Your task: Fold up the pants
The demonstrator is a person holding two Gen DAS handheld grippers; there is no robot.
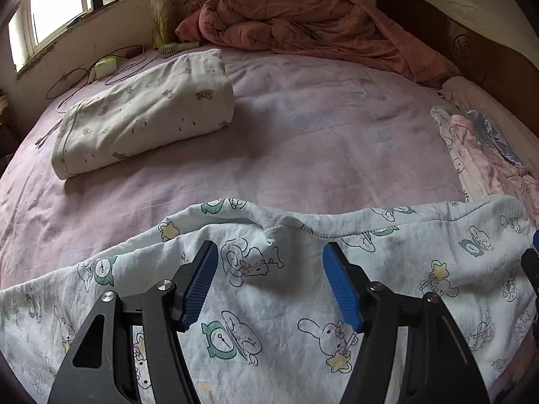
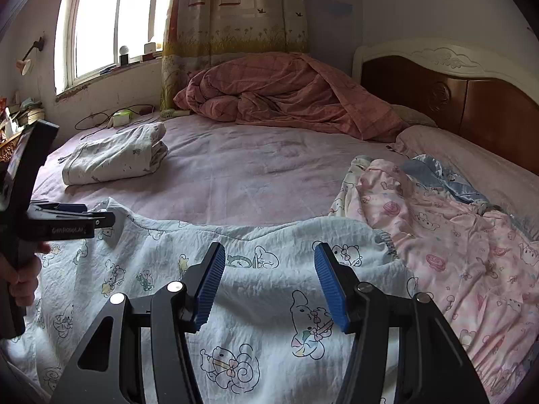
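White pants (image 1: 276, 330) printed with cartoon rabbits, clocks and stars lie spread across the near part of the pink bed sheet (image 1: 320, 134), their stitched edge running left to right. My left gripper (image 1: 269, 247) hovers over them, open, its blue pads (image 1: 202, 286) apart with nothing pinched. In the right wrist view the same pants (image 2: 262, 336) fill the foreground and my right gripper (image 2: 269, 247) stands open above them, nothing between its pads. The left gripper (image 2: 101, 219) shows side-on at the pants' left end, held by a hand (image 2: 23, 279).
A folded white garment (image 2: 118, 155) lies on the far left of the bed. A rumpled salmon quilt (image 2: 286, 91) is heaped at the back. A pile of pink and blue clothes (image 2: 454, 252) sits at the right, by the wooden headboard (image 2: 471, 101). Cables and a small charger (image 1: 104, 65) lie near the window wall.
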